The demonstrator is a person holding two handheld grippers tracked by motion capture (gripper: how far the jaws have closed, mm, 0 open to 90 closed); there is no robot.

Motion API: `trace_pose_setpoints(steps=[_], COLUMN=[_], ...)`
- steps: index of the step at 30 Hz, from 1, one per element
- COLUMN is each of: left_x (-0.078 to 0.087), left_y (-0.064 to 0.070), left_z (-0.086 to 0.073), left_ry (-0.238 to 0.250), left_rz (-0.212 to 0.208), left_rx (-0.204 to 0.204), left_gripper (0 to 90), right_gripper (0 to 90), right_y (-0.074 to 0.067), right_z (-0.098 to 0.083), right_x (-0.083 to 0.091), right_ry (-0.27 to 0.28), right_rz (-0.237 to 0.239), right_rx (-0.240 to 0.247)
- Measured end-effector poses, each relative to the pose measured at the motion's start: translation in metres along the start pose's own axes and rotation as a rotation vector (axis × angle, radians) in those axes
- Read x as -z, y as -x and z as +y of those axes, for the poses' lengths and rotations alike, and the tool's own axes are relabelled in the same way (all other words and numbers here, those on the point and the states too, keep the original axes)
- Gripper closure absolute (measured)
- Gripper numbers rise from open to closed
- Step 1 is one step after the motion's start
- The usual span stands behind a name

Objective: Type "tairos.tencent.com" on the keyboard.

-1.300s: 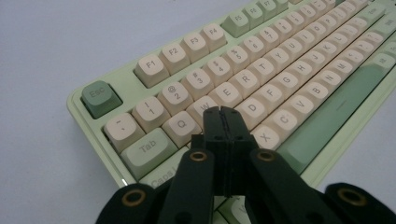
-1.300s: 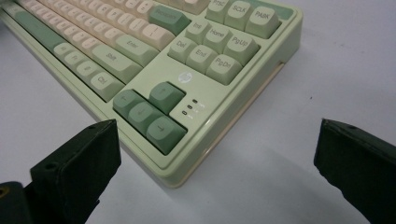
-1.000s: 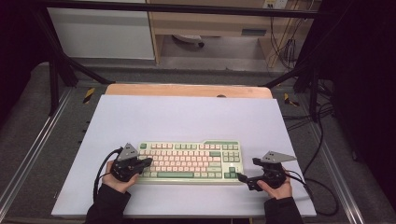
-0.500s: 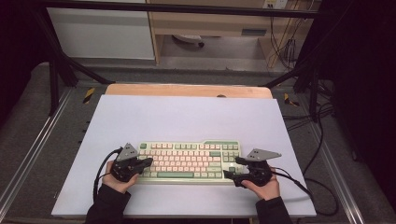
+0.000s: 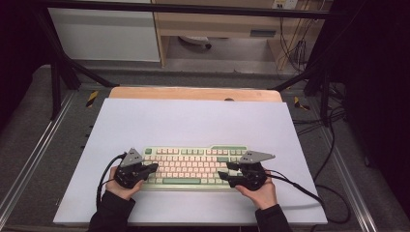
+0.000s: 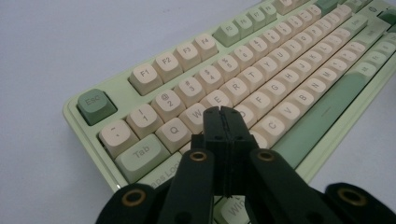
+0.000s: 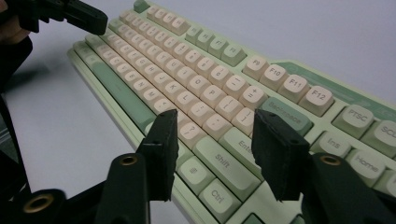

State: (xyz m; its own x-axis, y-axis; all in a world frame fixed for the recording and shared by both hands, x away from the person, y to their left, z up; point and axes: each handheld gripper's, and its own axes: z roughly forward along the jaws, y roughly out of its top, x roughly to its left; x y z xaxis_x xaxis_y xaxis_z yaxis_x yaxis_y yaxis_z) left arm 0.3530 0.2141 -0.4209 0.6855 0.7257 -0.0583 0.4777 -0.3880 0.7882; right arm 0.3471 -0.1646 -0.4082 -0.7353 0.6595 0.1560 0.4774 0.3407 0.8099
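A pale green keyboard (image 5: 193, 164) with cream keys lies near the front of the white table top. My left gripper (image 5: 153, 167) is shut and empty, and its tips hang just over the keys at the keyboard's left end. In the left gripper view its joined fingertips (image 6: 222, 112) point at the W and E keys of the keyboard (image 6: 280, 70). My right gripper (image 5: 225, 171) hovers over the right end. Its jaws have just been closing and stand partly apart (image 7: 215, 126) above the Shift and Enter keys of the keyboard (image 7: 196, 70), with nothing gripped between them.
The white table top (image 5: 193, 121) stretches wide behind the keyboard, with a wooden strip (image 5: 193, 93) along its back edge. A black cable (image 5: 309, 193) trails right from the right gripper. Metal rails run along both sides of the table.
My right gripper has moved left from the bare table onto the keyboard's right end, and its jaws have narrowed. The left gripper has stayed put.
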Motion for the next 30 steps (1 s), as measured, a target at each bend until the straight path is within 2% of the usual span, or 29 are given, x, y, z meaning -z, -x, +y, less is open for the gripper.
trace_pose_setpoints(steps=[12,17,23,30], left_x=[0.0,0.0,-0.001,0.0], left_y=[0.0,0.0,0.0,0.0], left_z=[0.0,0.0,0.0,0.0], left_ry=[-0.002,-0.002,-0.002,0.001], left_rz=[-0.002,-0.003,-0.004,-0.005], left_rx=[-0.001,-0.001,0.0,0.002], left_gripper=[90.0,90.0,90.0,90.0], right_gripper=[70.1,75.6,78.8,84.0], right_y=[-0.005,-0.01,-0.016,-0.023], right_z=[0.008,0.013,0.022,0.03], right_x=[-0.015,-0.025,-0.039,-0.057], right_ry=[-0.005,-0.012,-0.021,-0.032], right_rz=[0.032,0.028,0.029,0.027], right_rx=[-0.053,-0.048,-0.009,-0.007])
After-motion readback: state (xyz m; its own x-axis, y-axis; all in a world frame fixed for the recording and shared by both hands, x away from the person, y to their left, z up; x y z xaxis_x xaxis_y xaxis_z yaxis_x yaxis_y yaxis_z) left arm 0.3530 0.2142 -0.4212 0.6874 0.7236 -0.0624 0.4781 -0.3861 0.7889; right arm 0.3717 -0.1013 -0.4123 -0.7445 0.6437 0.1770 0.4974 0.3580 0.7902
